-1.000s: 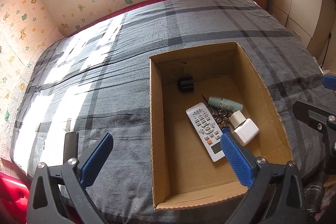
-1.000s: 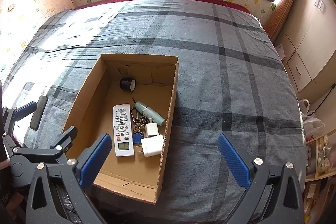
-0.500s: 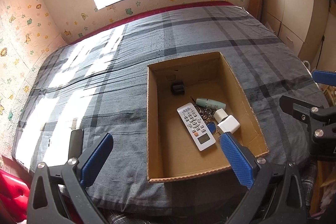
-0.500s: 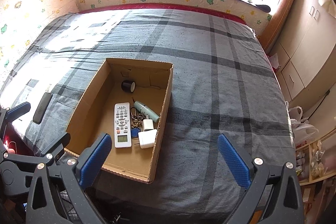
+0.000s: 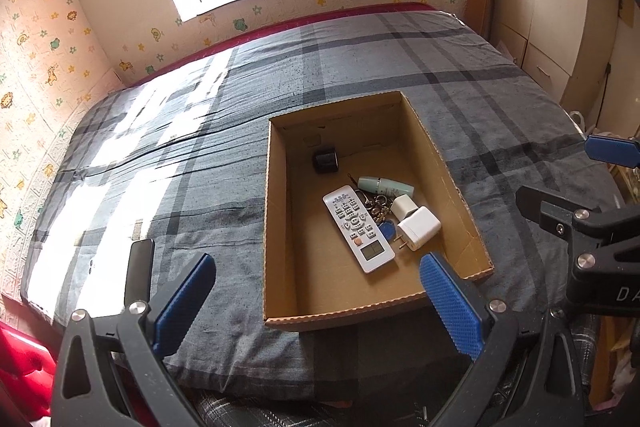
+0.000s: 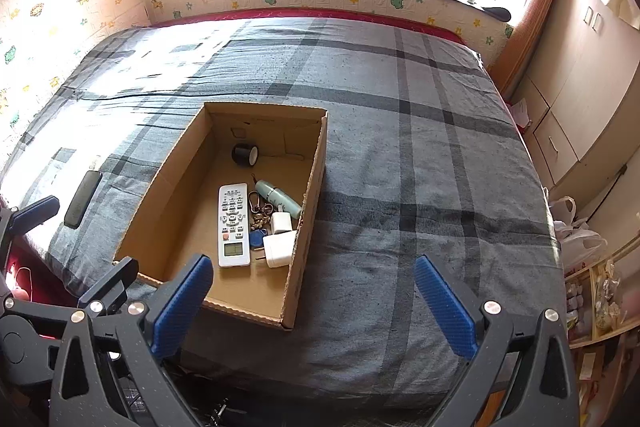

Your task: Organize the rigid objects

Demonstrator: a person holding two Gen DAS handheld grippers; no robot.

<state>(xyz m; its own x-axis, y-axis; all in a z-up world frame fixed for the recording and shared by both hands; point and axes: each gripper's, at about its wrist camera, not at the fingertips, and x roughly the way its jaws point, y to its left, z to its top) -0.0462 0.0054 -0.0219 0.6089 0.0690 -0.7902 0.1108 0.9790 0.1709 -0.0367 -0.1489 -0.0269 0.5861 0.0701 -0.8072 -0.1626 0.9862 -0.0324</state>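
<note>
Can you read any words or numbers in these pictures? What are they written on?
"DA": white letters on the right gripper's black frame, cut off at the edge of the left wrist view.
White remote: button labels and a line of print on top, too small to read; its screen shows nothing I can read.
Cardboard box, chargers, mint tube: no readable text.

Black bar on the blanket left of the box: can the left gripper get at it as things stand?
Probably yes. The black bar lies flat on the bedspread, outside the cardboard box, with nothing on or against it. The left gripper is open and empty.
</note>
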